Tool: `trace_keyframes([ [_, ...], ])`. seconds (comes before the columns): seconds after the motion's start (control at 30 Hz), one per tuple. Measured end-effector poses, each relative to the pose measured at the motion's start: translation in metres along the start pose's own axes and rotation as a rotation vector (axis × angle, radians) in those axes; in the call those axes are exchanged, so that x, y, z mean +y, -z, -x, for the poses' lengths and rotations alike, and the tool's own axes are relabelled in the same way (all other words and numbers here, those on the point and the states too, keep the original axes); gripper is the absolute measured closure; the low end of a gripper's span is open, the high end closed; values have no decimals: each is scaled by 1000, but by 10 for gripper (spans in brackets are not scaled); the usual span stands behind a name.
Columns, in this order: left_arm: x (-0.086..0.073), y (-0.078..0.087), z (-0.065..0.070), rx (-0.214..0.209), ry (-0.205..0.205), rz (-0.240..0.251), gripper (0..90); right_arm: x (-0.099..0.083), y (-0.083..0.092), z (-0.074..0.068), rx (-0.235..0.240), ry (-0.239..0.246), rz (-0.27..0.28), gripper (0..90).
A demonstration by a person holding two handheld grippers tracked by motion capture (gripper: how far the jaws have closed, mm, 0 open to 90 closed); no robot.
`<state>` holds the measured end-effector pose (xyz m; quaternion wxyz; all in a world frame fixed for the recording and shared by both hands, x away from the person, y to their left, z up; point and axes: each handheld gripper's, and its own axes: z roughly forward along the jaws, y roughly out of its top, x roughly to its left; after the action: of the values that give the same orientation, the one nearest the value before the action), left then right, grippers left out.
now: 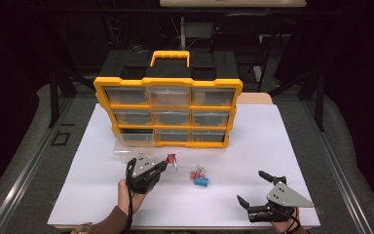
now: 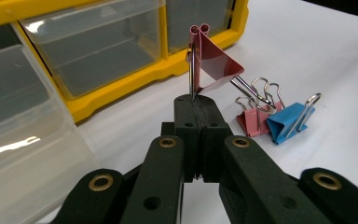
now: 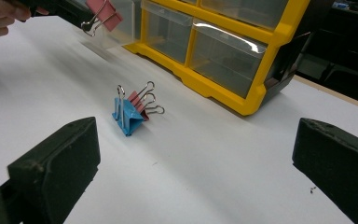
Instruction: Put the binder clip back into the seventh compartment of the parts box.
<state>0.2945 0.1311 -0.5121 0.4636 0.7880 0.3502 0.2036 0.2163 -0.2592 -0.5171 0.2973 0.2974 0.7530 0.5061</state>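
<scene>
My left gripper (image 2: 196,105) is shut on one wire handle of a red binder clip (image 2: 216,63), which hangs lifted off the white table; in the high view the left gripper (image 1: 163,165) holds the red binder clip (image 1: 171,159) in front of the organiser. A pink binder clip (image 1: 194,174) and a blue binder clip (image 1: 201,182) lie touching each other at the table's middle. My right gripper (image 1: 254,189) rests near the front right edge, jaws wide open with nothing between them. In the right gripper view the blue clip (image 3: 127,116) lies ahead.
A yellow drawer organiser (image 1: 168,111) with clear drawers stands at the back of the white table top (image 1: 272,146). One clear drawer (image 1: 126,148) is pulled out at its lower left, close to my left gripper.
</scene>
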Motion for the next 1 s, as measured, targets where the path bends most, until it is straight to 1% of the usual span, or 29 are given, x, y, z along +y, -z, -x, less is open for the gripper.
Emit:
trace_keyframes([
  [0.37, 7, 8, -9, 18, 5, 47, 889, 0, 0, 0, -1, 1, -2, 2],
  [0.7, 11, 22, -28, 66, 41, 101, 888, 0, 0, 1, -3, 1, -4, 2],
  [0.73, 11, 22, -28, 66, 41, 101, 888, 0, 0, 1, -3, 1, -4, 2],
  [0.77, 11, 24, -31, 76, 48, 109, 888, 0, 0, 0, -3, 2, -5, 2],
  [0.87, 11, 26, -34, 86, 55, 114, 888, 0, 0, 0, -2, 2, -5, 2],
  [1.0, 10, 30, -42, 113, 74, 126, 888, 0, 0, 1, -3, 2, -5, 2],
])
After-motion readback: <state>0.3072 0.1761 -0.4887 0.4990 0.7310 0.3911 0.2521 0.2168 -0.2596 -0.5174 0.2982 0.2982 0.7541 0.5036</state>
